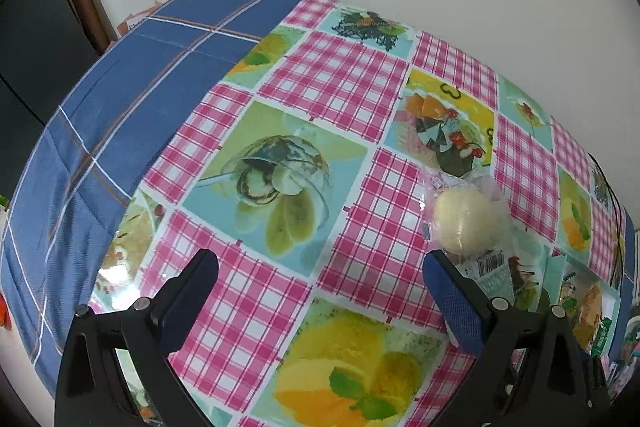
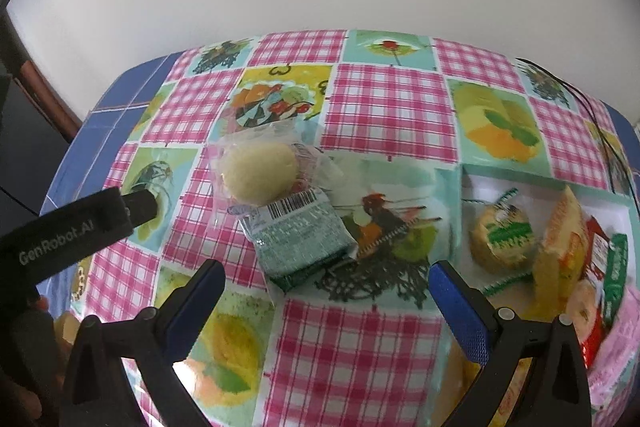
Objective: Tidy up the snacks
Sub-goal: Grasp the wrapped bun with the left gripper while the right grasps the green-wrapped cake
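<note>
A round pale-yellow bun in clear wrap lies on the patterned tablecloth, touching a green snack packet with a barcode just in front of it. The bun also shows in the left wrist view, just beyond my left gripper's right finger. My left gripper is open and empty above the cloth. My right gripper is open and empty, just short of the green packet. A white tray at the right holds several wrapped snacks.
The table's pink-check and fruit-print cloth overlies a blue plaid cloth at the left. A white wall stands behind. A black cable runs over the far right edge. The left gripper's body shows at the left of the right wrist view.
</note>
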`<state>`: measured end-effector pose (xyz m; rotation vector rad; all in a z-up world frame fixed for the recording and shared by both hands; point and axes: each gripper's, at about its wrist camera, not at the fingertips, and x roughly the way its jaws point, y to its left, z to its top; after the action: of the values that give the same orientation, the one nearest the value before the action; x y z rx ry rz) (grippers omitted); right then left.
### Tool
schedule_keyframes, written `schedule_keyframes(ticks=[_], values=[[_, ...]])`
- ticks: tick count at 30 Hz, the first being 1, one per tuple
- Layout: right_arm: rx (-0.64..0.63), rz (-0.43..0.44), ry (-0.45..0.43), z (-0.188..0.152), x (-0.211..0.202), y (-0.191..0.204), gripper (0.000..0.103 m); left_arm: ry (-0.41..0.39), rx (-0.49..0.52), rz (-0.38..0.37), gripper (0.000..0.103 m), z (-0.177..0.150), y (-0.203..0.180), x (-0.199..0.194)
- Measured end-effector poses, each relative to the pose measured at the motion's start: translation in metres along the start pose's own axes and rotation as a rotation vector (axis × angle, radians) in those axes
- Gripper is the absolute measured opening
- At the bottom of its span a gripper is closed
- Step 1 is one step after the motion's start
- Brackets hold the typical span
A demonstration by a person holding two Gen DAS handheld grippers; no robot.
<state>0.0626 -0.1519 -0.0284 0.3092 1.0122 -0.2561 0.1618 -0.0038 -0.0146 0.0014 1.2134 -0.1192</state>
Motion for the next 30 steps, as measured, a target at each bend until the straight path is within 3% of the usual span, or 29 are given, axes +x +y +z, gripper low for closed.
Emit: schedule_keyframes(ticks=[10, 23, 30], values=[[-0.013, 0.005, 0.031, 0.002, 0.034, 0.007, 0.103, -0.017, -0.012, -0.045, 0.102, 0.009, -0.009, 0.007], [0.054, 0.019, 0.014, 0.011, 0.041, -0.019, 0.101, -0.028, 0.047, -0.150, 0.102, 0.018, -0.045, 0.016], [0.053, 0.030, -0.008, 0.014, 0.042, -0.026, 0.092, -0.031, 0.070, -0.169, 0.102, 0.019, -0.059, 0.026]])
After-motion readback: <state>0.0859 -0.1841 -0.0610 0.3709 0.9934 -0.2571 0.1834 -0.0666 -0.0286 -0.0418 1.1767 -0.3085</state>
